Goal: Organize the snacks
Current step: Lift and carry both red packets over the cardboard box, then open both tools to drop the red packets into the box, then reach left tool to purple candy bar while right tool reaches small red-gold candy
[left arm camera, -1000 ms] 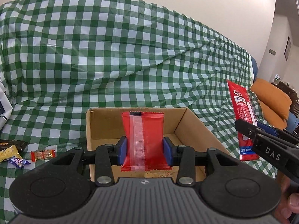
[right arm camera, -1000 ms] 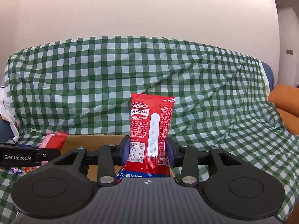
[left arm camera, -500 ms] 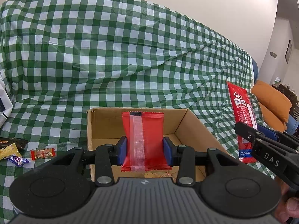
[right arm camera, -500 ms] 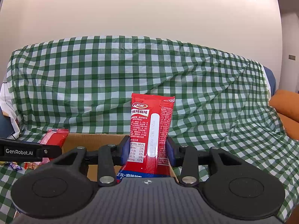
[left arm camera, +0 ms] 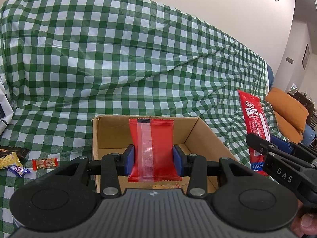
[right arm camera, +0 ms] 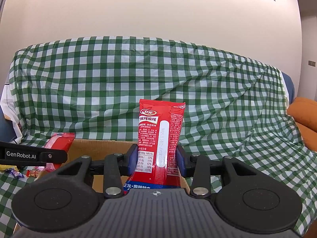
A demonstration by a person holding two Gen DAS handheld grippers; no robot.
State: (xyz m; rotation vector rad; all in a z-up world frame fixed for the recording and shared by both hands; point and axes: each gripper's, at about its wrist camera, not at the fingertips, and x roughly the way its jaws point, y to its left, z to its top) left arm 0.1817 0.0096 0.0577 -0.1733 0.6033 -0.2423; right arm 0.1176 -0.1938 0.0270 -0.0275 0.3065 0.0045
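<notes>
green checked cloth (left arm camera: 138, 59), orange cushion (left arm camera: 287, 111)

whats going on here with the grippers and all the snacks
A person is sorting snacks into a cardboard box on a green checked cloth, with a hand-held gripper in each hand. The left gripper is clamped on a short red packet held over the open box. The right gripper grips a taller red packet with printed text, just beside the box. A few small sweets lie loose on the cloth to the left, not yet packed.
</notes>
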